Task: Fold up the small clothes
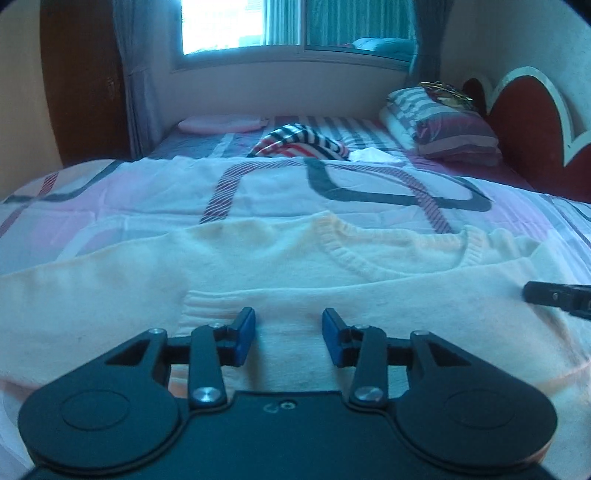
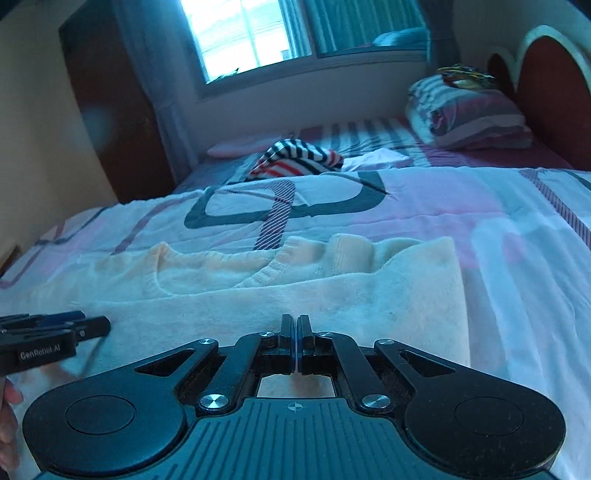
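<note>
A cream knitted sweater point(image 1: 280, 266) lies flat on the bed, neckline away from me, with a sleeve folded across its body. It also shows in the right wrist view point(image 2: 295, 280). My left gripper point(image 1: 288, 325) is open just above the sweater, its blue pads point(image 1: 245, 334) on either side of the folded sleeve cuff. My right gripper point(image 2: 294, 325) is shut over the sweater's lower part; no cloth shows between its jaws. Each gripper shows at the edge of the other's view: the right one point(image 1: 554, 295), the left one point(image 2: 55, 332).
The bed has a patterned pink and white cover point(image 1: 332, 184). A striped garment point(image 1: 303, 142) lies crumpled further back, with a pink item point(image 1: 221, 123) beyond it. Pillows point(image 1: 443, 122) and a red headboard point(image 1: 528, 122) are at the right. A window point(image 1: 280, 26) is behind.
</note>
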### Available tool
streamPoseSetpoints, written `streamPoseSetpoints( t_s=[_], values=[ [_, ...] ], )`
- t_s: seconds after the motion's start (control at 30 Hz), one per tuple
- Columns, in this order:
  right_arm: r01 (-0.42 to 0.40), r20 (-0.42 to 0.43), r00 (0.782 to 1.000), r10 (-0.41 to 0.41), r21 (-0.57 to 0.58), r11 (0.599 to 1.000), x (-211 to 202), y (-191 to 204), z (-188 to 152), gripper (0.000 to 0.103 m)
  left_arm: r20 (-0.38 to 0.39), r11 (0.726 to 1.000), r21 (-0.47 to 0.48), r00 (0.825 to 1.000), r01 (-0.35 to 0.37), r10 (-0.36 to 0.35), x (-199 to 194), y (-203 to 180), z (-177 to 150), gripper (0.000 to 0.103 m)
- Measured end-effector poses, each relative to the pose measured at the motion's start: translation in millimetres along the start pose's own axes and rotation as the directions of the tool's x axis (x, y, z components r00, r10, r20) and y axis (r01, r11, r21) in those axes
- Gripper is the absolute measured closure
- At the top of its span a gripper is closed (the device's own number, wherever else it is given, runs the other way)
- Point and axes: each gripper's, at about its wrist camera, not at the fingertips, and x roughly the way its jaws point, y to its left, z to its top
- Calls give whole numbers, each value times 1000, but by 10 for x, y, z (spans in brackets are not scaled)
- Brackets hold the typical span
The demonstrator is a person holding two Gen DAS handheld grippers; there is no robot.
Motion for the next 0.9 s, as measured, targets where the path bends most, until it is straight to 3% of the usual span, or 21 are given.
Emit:
streamPoseSetpoints(
  t_s=[0.13,0.2,0.7,0.9],
  values=[
    [141,14,990,-144,125,982,28,-550,147,103,3,1000,6,1000,-11,11,8,79,-11,63],
    [139,8,990,-142,167,976,66,-759,239,103,2,1000,7,1000,-9,9,12,87,-9,63],
    [161,4,987,-163,129,978,24,-717,325,103,12,1000,-2,1000,-16,16,-89,54,83,66],
    [163,-31,987,-161,114,980,19,-690,265,103,-21,998,56,999,-25,27,22,-30,19,63]
  ],
)
